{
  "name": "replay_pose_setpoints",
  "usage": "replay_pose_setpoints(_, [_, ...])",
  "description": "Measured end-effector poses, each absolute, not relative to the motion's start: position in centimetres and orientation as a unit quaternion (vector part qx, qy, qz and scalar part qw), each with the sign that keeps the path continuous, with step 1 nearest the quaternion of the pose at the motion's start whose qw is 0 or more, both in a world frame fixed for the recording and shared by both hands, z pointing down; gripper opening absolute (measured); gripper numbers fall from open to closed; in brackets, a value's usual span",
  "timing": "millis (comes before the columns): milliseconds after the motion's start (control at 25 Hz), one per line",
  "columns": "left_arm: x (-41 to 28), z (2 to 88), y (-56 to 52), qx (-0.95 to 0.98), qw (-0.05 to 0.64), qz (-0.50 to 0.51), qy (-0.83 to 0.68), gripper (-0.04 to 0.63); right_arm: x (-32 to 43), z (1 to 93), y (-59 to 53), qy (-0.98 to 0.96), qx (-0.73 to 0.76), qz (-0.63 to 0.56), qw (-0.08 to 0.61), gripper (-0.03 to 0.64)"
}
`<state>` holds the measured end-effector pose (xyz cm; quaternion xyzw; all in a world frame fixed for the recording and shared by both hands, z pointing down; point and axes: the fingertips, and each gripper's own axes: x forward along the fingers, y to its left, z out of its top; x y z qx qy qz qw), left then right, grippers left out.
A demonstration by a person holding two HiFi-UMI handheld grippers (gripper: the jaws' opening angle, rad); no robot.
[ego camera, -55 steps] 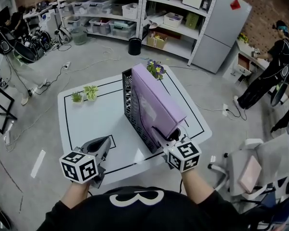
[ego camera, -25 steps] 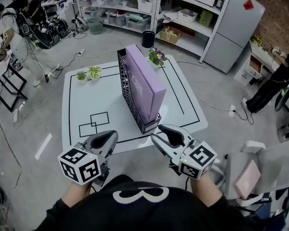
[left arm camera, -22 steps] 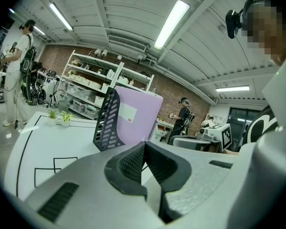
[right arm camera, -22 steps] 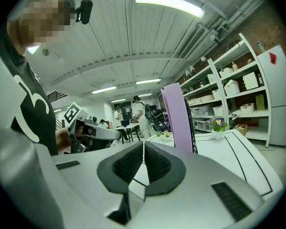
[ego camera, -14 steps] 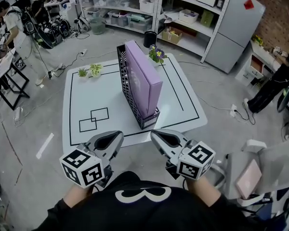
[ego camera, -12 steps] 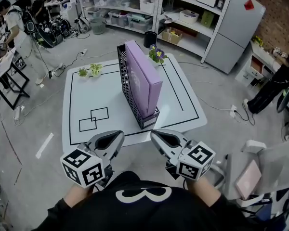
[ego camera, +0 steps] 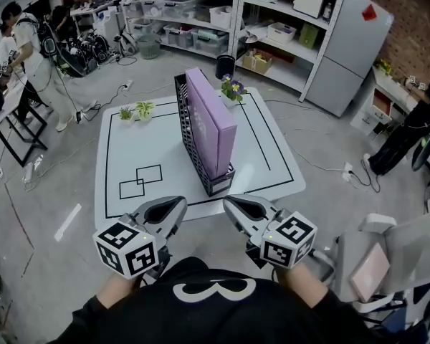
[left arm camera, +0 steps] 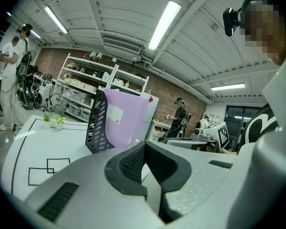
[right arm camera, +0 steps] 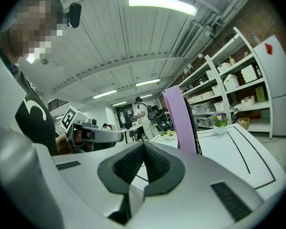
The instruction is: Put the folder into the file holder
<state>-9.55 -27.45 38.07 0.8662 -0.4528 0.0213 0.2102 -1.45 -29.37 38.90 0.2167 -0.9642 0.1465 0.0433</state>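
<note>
Likely to handle as a light but stiff thing, this lilac folder (ego camera: 209, 124): rigid boards, smooth and probably a little slippery under the pads, not fragile, yet tall enough to tip its stand if pulled sideways. Best taken at the upper near corner or along the narrow top edge, pads across the thickness, if touched again at all. To look at: a broad, box-thick slab in plain pale purple, matte, with a small white label (left arm camera: 115, 113) on the flat face. Standing upright on edge inside the black mesh file holder (ego camera: 192, 143), rising well above the mesh walls, near the middle of the white bench (ego camera: 129, 149) marked with black lines. Seated squarely by the look of it, so the task judged as good as done. Left hand-held gripper (ego camera: 178, 205) closed, jaws together on nothing, low at the near edge of the bench and well apart from the file holder. Right hand-held gripper (ego camera: 231, 203) likewise shut tight and empty, just beside the left. Beyond the file holder, a small pot of purple flowers (ego camera: 233, 89); toward the far left corner, two little green plants (ego camera: 135, 111).
</note>
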Motion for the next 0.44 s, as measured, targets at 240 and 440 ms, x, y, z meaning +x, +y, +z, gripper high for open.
replay_pose_setpoints(240, [-9.3, 36.9, -27.5, 0.868, 0.195, 0.02, -0.457, 0.006, -1.1, 37.9, -29.9, -0.964, 0.222, 0.141, 0.039, 0.003])
replay_pose_setpoints(440, [-9.0, 37.0, -27.4, 0.868, 0.193, 0.024, -0.458, 0.006, -0.8, 37.6, -29.7, -0.965, 0.222, 0.137, 0.033, 0.003])
